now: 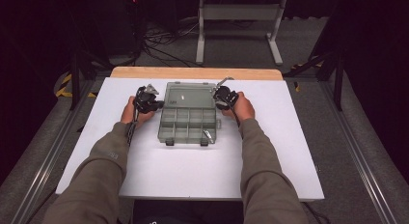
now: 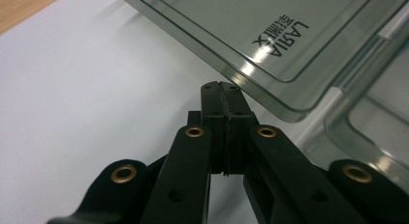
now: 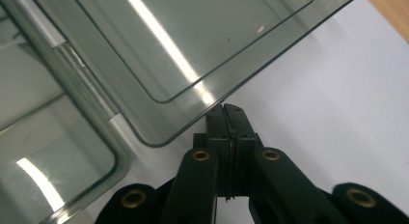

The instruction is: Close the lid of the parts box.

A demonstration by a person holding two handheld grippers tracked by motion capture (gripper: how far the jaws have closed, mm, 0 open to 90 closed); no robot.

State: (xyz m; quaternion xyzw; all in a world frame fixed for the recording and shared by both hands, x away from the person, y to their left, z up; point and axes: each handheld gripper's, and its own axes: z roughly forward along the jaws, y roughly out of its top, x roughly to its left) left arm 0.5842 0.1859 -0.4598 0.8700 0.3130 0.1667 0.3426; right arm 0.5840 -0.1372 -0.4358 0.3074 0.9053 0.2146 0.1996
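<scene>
A smoky clear plastic organizer box (image 1: 188,125) lies open in the middle of the white board, its divided tray toward me and its lid (image 1: 189,94) folded back flat. My left gripper (image 1: 160,105) is at the lid's left edge. In the left gripper view its jaws are pressed together with nothing between them, the tip (image 2: 221,87) right at the rim of the lid (image 2: 270,35) near a corner. My right gripper (image 1: 216,95) is at the lid's right edge, also shut, its tip (image 3: 225,108) meeting the rim of the lid (image 3: 193,45).
The white board (image 1: 193,175) covers a table with a wooden back edge (image 1: 195,73). Two dark latches (image 1: 169,142) stick out of the box's near side. A metal stand (image 1: 238,14) and cables lie on the floor beyond.
</scene>
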